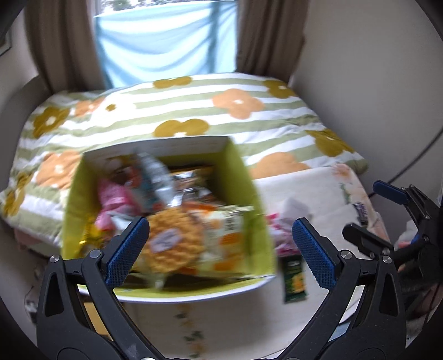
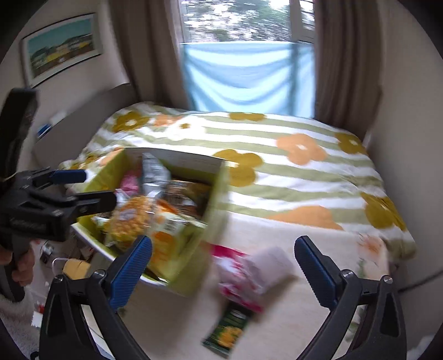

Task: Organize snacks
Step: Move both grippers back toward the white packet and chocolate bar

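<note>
Currently both grippers, left gripper (image 1: 218, 243) and right gripper (image 2: 223, 261), hold jaws spread and empty. Ahead of the left jaws, the green snack box (image 1: 257, 199) collects packets; a dark-green packet (image 2: 228, 331) lies loose between the right jaws.

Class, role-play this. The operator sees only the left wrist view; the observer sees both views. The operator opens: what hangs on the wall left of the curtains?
Observer: A framed landscape picture.
Operator: What holds my left claw from behind?
Observer: A hand grips the handle of the left claw.
Operator: What is outside, above the blue cloth?
Observer: Blurred foliage shows above the blue cloth.
</note>
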Demonstrator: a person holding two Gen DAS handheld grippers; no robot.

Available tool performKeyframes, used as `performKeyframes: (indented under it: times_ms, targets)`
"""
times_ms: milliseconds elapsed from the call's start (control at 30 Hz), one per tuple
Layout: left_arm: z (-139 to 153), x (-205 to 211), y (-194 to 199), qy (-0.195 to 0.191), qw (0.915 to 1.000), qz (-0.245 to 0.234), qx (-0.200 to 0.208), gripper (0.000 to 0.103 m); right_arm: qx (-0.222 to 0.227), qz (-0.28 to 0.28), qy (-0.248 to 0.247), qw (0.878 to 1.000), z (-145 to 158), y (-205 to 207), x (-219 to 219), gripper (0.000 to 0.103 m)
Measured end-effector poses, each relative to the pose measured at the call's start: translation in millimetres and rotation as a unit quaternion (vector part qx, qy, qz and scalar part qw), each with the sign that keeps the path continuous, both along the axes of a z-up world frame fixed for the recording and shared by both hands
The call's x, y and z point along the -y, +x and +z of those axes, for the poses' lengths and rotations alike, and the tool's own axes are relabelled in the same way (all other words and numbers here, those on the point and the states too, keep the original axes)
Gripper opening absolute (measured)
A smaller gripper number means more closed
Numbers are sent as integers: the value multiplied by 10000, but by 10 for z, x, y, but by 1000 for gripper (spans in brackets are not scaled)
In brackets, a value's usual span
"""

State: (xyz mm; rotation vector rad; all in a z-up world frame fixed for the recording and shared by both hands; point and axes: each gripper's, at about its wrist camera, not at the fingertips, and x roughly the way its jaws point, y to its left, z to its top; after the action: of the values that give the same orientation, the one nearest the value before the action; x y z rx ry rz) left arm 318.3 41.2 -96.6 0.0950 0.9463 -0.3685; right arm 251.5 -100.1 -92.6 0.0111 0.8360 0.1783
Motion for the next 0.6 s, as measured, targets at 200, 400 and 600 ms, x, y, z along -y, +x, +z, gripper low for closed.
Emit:
performKeyframes:
  times_ms: [200,400,600]
  targets:
    - [-102,797,-38,151,9985,-507,-105,103,-71,-534,-42,9985,-21,-170,710,102]
    - [-411,1467,-35,170,9956,-784,-494,103,-259,-955,166,9950,-179,-329,1374,102]
    - [-811,1894,30,471,9910,-889,-881,102,-571,-1164,152,9914,-444,-433,1777,102]
